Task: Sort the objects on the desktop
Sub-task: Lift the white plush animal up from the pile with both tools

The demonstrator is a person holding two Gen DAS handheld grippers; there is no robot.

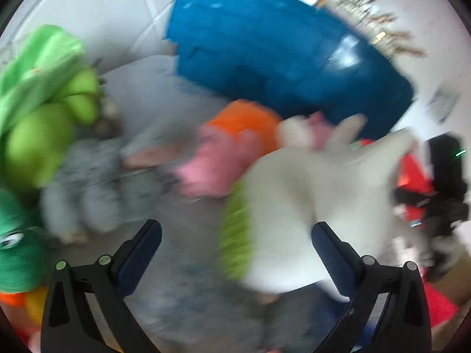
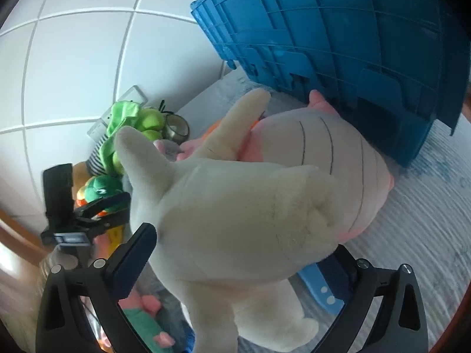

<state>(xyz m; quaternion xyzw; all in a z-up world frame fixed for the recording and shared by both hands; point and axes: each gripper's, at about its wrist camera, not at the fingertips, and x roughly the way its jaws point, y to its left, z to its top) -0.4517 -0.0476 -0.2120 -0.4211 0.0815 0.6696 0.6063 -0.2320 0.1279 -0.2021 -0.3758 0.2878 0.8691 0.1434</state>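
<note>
1. Right gripper (image 2: 238,253) fingers clamp the cream plush toy (image 2: 235,206) at frame centre.
2. Left gripper (image 1: 235,244) fingers spread wide, empty.
3. Blue crate (image 2: 338,38) sits upper right.

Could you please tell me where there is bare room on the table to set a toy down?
Bare cloth shows right of the cream plush, below the blue crate. A smaller, blurred patch lies ahead of the left gripper. The left side is crowded with green toys.
</note>
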